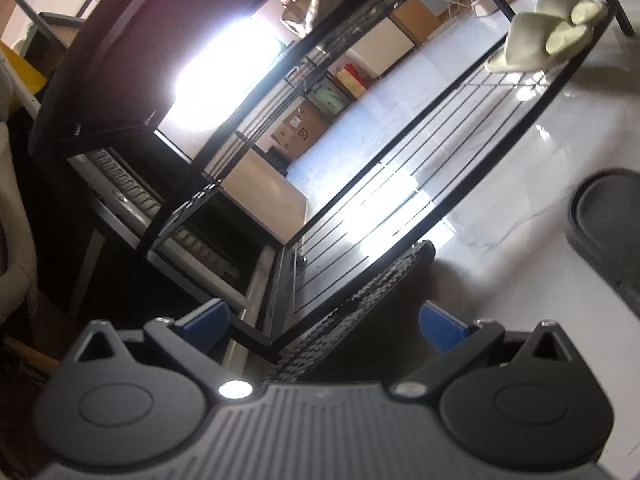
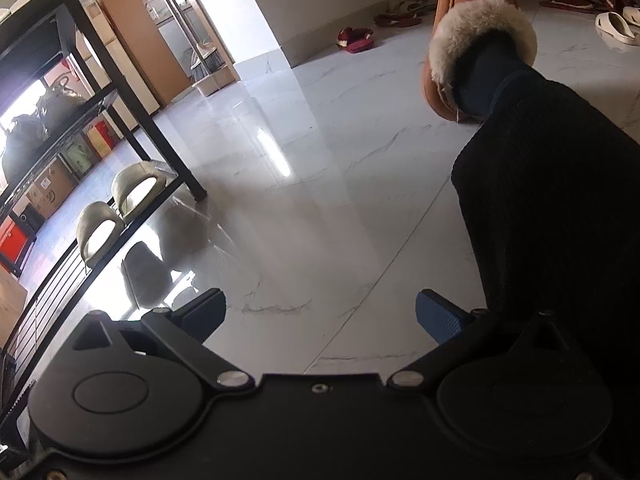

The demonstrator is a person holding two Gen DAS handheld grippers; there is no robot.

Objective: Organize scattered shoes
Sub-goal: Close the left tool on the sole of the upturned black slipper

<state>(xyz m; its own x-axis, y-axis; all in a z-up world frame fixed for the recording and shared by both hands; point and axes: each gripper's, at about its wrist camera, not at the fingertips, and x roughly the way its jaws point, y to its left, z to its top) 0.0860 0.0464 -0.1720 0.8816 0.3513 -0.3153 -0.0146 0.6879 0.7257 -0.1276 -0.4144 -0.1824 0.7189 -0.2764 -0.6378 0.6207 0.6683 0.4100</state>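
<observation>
A black wire shoe rack [image 1: 400, 168] stands on the white tile floor. A pair of beige slippers [image 1: 540, 36] sits at one end of its bottom shelf; they also show in the right wrist view [image 2: 120, 204]. My left gripper [image 1: 324, 320] has its jaws wide apart around a black textured shoe [image 1: 360, 300] that lies between them at the rack's lower rail. A dark grey slipper [image 1: 604, 232] lies on the floor to the right. My right gripper [image 2: 320, 312] is open and empty over bare floor.
The person's leg in dark trousers [image 2: 560, 220] with a brown fur-lined slipper [image 2: 476, 40] is at the right. Red slippers [image 2: 356, 38] and white sandals [image 2: 616, 26] lie scattered far back. Boxes [image 1: 296, 128] and a table [image 1: 132, 40] stand behind the rack.
</observation>
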